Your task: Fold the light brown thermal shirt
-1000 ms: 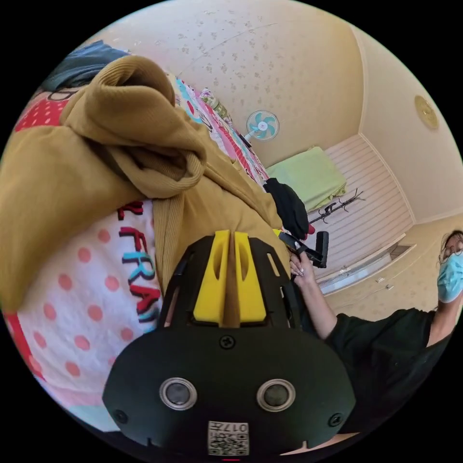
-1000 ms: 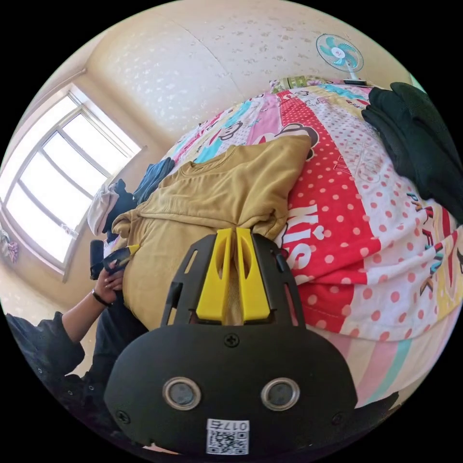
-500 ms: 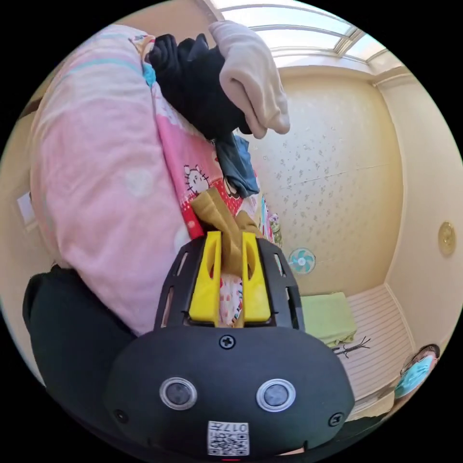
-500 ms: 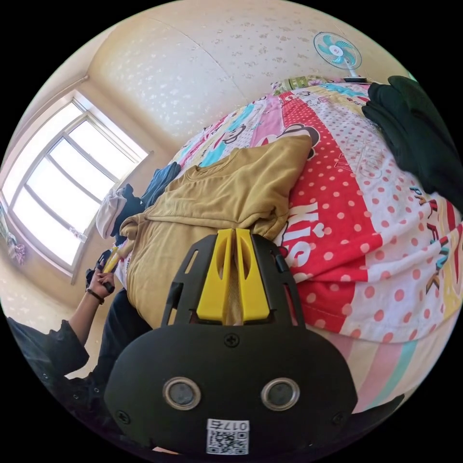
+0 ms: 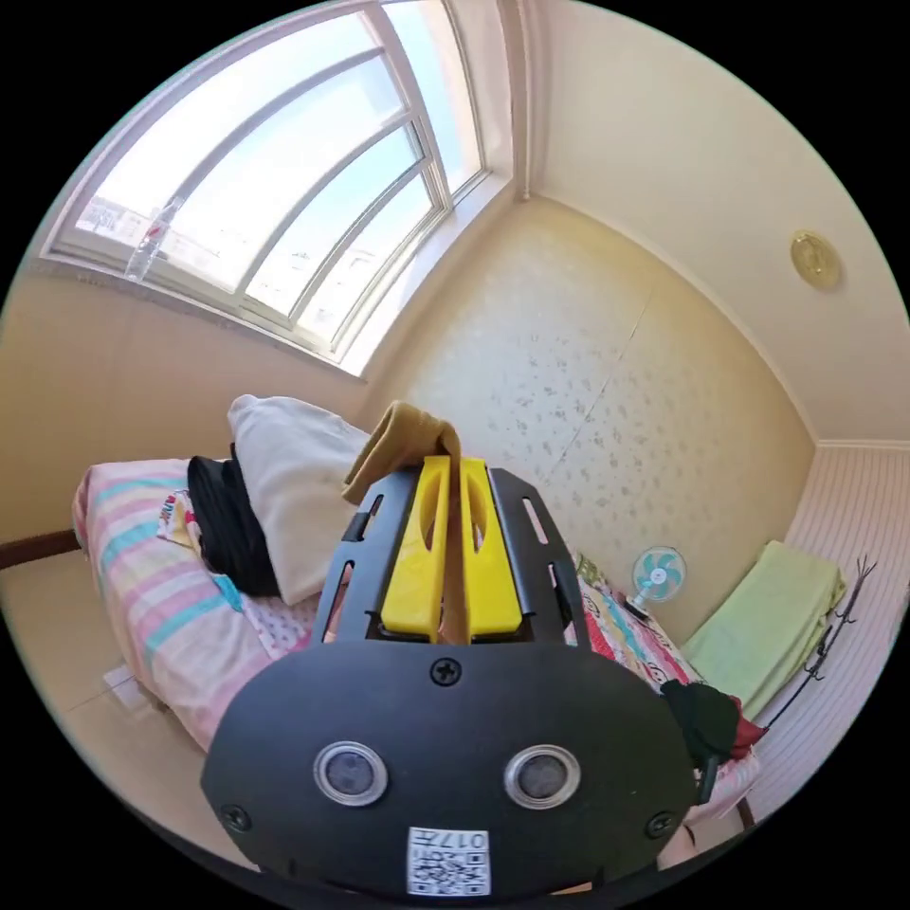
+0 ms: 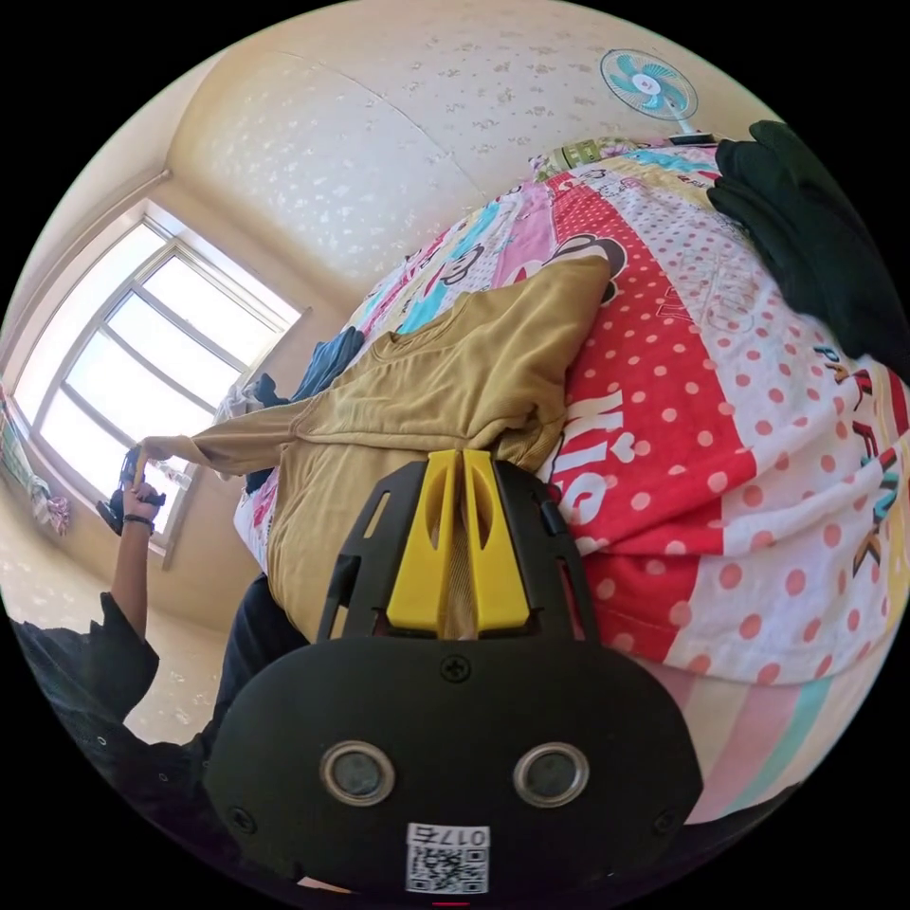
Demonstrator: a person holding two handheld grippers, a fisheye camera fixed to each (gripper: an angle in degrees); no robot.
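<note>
- Fingers (image 5: 453,531) of the left gripper (image 5: 453,559) are clenched on a bunched end of the shirt's sleeve (image 5: 403,444), with brown cloth pinched between the two yellow pieces.
- Fingers (image 6: 459,540) of the right gripper (image 6: 459,559) are clamped on the shirt's near edge, where ribbed cloth is seen between them.
- The light brown shirt (image 6: 445,379) is spread on the bed (image 6: 720,455), its body lying flat on the patterned cover and its lower edge hanging over the bed's near side.
- From the shirt's shoulder, one sleeve (image 6: 223,443) is drawn out taut, away from the bed toward the window (image 6: 142,370), and is held at its far end by the left gripper (image 6: 130,471) in the person's raised hand (image 6: 142,495).
- A dark garment (image 6: 806,237) lies on the bed to the far side of the shirt, well apart from it; more clothes (image 5: 265,493) are heaped at the bed's window end.
- The step in hand is judged to be the sleeve fold: the sleeve has been stretched out but not yet laid across the body.
- For the next move, the sleeve would need to be carried back over the shirt's body and laid flat, while the near edge is kept pinned so the body is not dragged off the bed.
</note>
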